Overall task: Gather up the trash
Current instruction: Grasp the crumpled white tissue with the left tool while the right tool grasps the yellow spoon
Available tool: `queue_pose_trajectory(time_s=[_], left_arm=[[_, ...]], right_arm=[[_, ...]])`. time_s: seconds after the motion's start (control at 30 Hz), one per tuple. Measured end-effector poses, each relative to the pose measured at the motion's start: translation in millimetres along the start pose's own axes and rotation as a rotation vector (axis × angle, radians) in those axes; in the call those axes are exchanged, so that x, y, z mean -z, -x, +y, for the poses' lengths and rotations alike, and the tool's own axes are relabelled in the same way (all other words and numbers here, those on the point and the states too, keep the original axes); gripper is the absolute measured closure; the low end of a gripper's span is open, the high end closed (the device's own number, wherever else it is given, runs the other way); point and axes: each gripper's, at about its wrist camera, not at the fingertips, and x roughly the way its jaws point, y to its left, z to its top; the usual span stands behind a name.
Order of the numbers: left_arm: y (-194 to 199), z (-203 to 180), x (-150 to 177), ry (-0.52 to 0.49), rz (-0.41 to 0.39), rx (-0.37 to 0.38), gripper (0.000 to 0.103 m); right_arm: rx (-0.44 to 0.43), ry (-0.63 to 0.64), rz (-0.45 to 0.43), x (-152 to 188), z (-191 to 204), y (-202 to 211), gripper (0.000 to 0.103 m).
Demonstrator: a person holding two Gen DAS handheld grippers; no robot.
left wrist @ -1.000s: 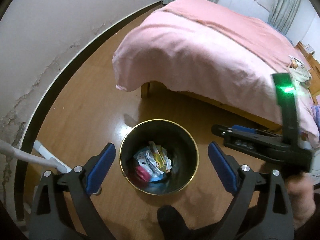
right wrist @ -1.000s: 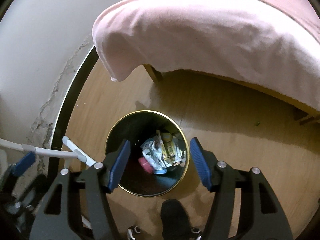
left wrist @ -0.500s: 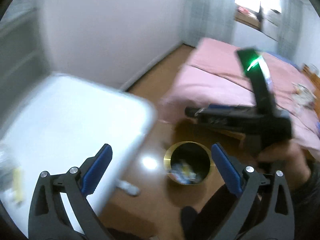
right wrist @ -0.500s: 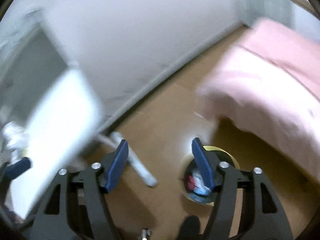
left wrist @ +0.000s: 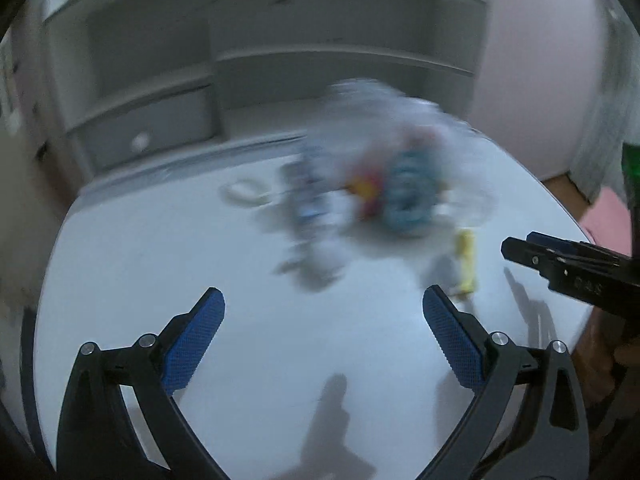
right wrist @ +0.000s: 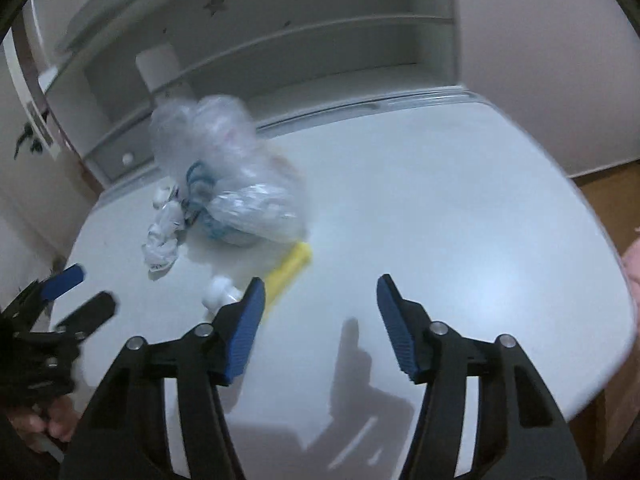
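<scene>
A white table (right wrist: 440, 208) carries trash. A clear plastic bag (right wrist: 236, 184) with blue things inside lies at the back left, blurred in the left wrist view (left wrist: 392, 176). A crumpled white wrapper (right wrist: 162, 240), a yellow packet (right wrist: 286, 270) and a small white piece (right wrist: 216, 296) lie near it. The yellow packet also shows in the left wrist view (left wrist: 466, 260). My right gripper (right wrist: 320, 320) is open and empty above the table, just right of the yellow packet. My left gripper (left wrist: 322, 336) is open and empty, short of the trash.
A white shelf unit (right wrist: 280, 52) with a small drawer (left wrist: 148, 128) stands behind the table. A white ring-shaped item (left wrist: 244, 192) lies on the table. Wooden floor (right wrist: 616, 192) and a bit of pink bed (left wrist: 604, 216) show at the right.
Both grippers swung up and left from the black and gold trash bin on the floor to the white table. The bin and bed have left view. Both stay open.
</scene>
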Motion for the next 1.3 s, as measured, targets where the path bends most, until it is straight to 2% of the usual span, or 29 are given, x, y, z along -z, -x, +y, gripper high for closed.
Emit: queue_pose_trajectory(time_s=[0.07, 0.13, 0.2, 0.3, 0.37, 0.43, 0.5, 0.53, 0.7, 0.87, 0.93, 1.0, 1.03, 1.07, 1.1, 1.3], left_arm=[[-1, 20, 5, 0.023, 0.006, -0.024, 0.007], [1, 46, 11, 0.039, 0.018, -0.049, 0.007], [-1, 61, 16, 0.060, 0.028, -0.059, 0.007], [-11, 71, 11, 0.081, 0.036, -0.054, 0.007], [-17, 70, 6, 0.086, 0.032, -0.042, 0.007], [-29, 56, -2, 0.076, 0.034, -0.014, 0.007], [-38, 41, -10, 0.054, 0.034, 0.009, 0.007], [-45, 32, -15, 0.034, 0.034, 0.017, 0.007], [-75, 6, -35, -0.050, 0.026, -0.036, 0.007], [-93, 0, -43, -0.040, 0.051, -0.043, 0.007], [-95, 1, -41, -0.021, 0.061, -0.048, 0.011], [-93, 0, -35, -0.018, 0.072, -0.052, 0.032], [-92, -1, -33, -0.020, 0.079, -0.048, 0.039], [-92, -2, -31, -0.023, 0.088, -0.044, 0.056], [-89, -5, -29, -0.033, 0.079, -0.066, 0.058], [-51, -15, -19, -0.058, 0.041, -0.090, 0.060]], right_arm=[[-0.001, 0.022, 0.017, -3, 16, -10, 0.050], [0.038, 0.052, 0.027, -8, 29, -22, 0.054], [0.076, 0.061, 0.040, -8, 34, -32, 0.061], [0.105, 0.071, 0.062, -7, 37, -45, 0.063], [0.136, 0.100, 0.050, -4, 42, -45, 0.064], [0.150, 0.120, 0.045, -1, 47, -47, 0.070], [0.149, 0.130, 0.043, 1, 46, -48, 0.089], [0.144, 0.134, 0.043, 2, 46, -46, 0.089], [0.087, 0.114, 0.039, 7, 39, -37, 0.089], [0.054, 0.099, 0.019, 7, 27, -19, 0.089], [0.043, 0.088, 0.016, 8, 22, -13, 0.089], [0.036, 0.087, 0.010, 9, 18, -7, 0.089], [0.036, 0.086, 0.008, 10, 16, -5, 0.089], [0.034, 0.086, 0.007, 12, 14, -2, 0.089], [0.031, 0.085, 0.006, 14, 12, 2, 0.089], [0.025, 0.060, -0.011, 30, -13, 27, 0.089]])
